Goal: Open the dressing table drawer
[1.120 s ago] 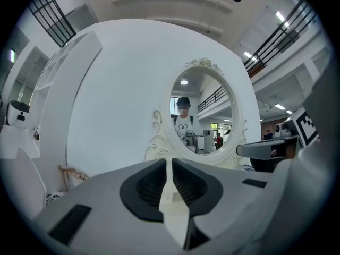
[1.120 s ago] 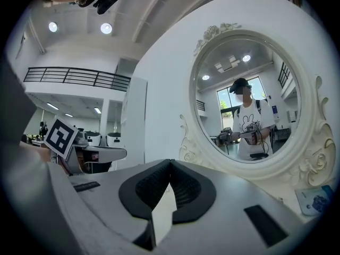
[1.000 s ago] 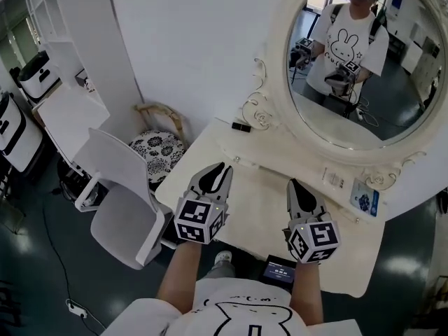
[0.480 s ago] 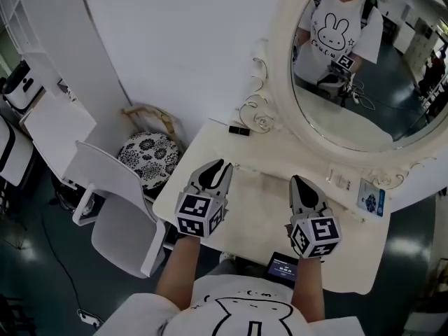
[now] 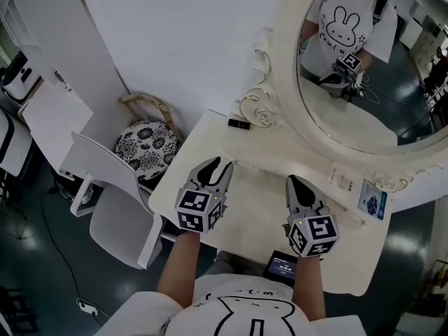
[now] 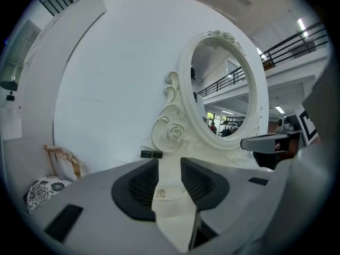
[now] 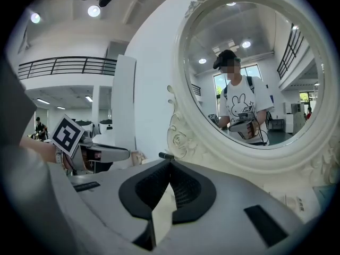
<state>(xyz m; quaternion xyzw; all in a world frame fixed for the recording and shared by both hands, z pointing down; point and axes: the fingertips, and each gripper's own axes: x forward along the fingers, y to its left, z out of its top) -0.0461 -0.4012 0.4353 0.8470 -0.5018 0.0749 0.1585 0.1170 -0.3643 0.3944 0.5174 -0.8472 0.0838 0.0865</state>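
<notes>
The cream dressing table stands against the wall under a large oval mirror. Both grippers hover low over its top and point at the raised tier below the mirror. My left gripper is open. Its jaws have just been opening and nothing is pressed between them. In the left gripper view a small round ornate knob on the tier's front shows ahead through the gap, apart from the pads. My right gripper is shut and empty, its tips touching.
A small black object lies at the table's back left by the carved rose. A blue-and-white card leans at the back right. A white chair and a patterned stool stand to the table's left. A dark phone hangs at my waist.
Both grippers have sunk toward the tabletop and edged toward the mirror. The left jaws stand wider apart than before. The right jaws stay together.
</notes>
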